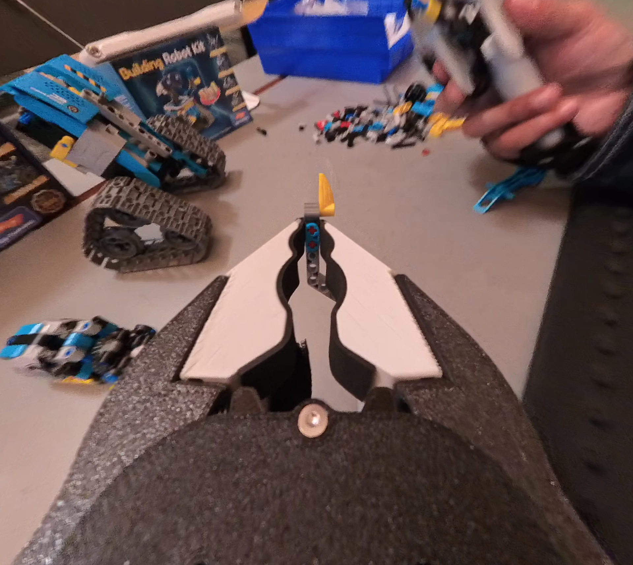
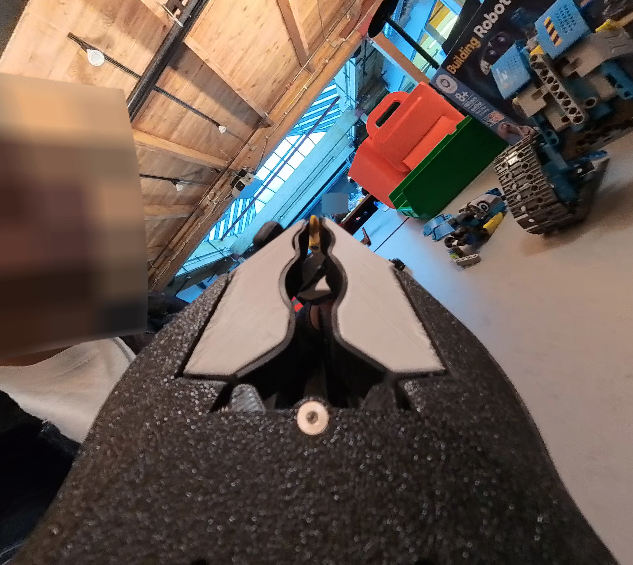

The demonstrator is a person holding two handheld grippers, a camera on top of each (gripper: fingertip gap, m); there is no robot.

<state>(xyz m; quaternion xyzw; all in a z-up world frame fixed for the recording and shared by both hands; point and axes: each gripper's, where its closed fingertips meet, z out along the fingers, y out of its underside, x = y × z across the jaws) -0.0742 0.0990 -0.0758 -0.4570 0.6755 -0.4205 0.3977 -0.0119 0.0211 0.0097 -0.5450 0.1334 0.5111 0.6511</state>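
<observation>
A: On my left feed, the left hand-held gripper point(image 1: 312, 230) is pinched nearly closed on a small built piece, a grey holed beam with a blue connector and a yellow wedge tip point(image 1: 315, 233), held above the pale grey worktop point(image 1: 428, 257).

B: And the right one?

A: The right hand-held gripper point(image 2: 313, 233) is also squeezed nearly closed, on a small yellow and black piece point(image 2: 313, 235); I can't tell its shape. That view is tilted up toward a wooden ceiling point(image 2: 205, 35).

B: What does only one feed give you?

A: Only the left shows the blue plastic bin point(image 1: 329, 45), the loose pile of small bricks point(image 1: 376, 124) and a bare hand point(image 1: 561, 69) holding a blurred grey device. Only the right shows the green bin point(image 2: 445, 168) and the orange case point(image 2: 397, 137). Both show the blue tracked robot model point(image 1: 113, 144) beside its printed kit box point(image 1: 185, 82).
</observation>
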